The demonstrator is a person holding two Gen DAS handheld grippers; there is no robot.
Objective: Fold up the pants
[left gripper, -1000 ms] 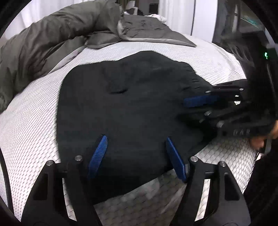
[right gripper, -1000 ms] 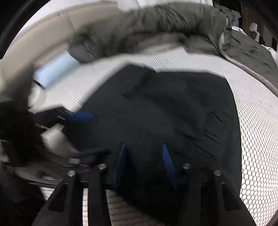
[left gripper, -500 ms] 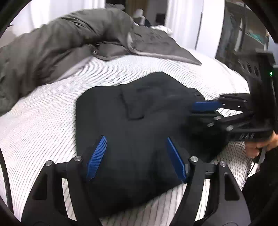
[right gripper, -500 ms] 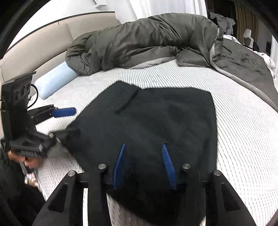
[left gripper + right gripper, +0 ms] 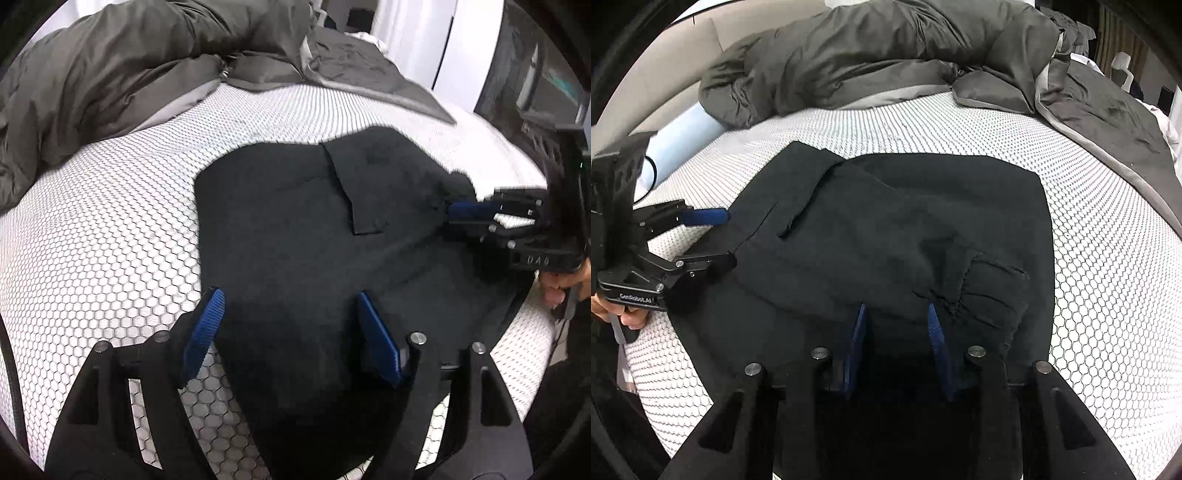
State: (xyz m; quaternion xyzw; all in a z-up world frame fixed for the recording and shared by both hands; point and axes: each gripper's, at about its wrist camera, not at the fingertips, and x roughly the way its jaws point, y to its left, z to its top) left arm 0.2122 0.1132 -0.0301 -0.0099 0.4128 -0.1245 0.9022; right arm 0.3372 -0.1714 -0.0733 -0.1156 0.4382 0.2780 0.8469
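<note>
Black folded pants [image 5: 295, 229] lie flat on the white honeycomb mattress [image 5: 103, 229]. My left gripper [image 5: 290, 297] hovers over their near left edge, jaws wide and opening, nothing between the pads. From the right wrist it shows at the left [image 5: 720, 238], beside the pants' [image 5: 886, 221] side edge. My right gripper [image 5: 895, 308] sits low over the near edge next to the rumpled waistband [image 5: 993, 291]. Its jaws stand partly apart and are closing, with cloth below them, not pinched. From the left wrist it shows at the right [image 5: 456, 221], tips at the pants' edge.
A bunched grey duvet [image 5: 886, 55] covers the far side of the bed, its flat part [image 5: 351, 70] reaching toward the right. A pale blue pillow [image 5: 683, 133] lies at the headboard. A person's hand [image 5: 561, 288] holds the right gripper by the mattress edge.
Both grippers have drawn back from the pants, which now look smaller and farther off. The left gripper slid toward the pants' left edge. A rumpled waistband now shows beside the right gripper.
</note>
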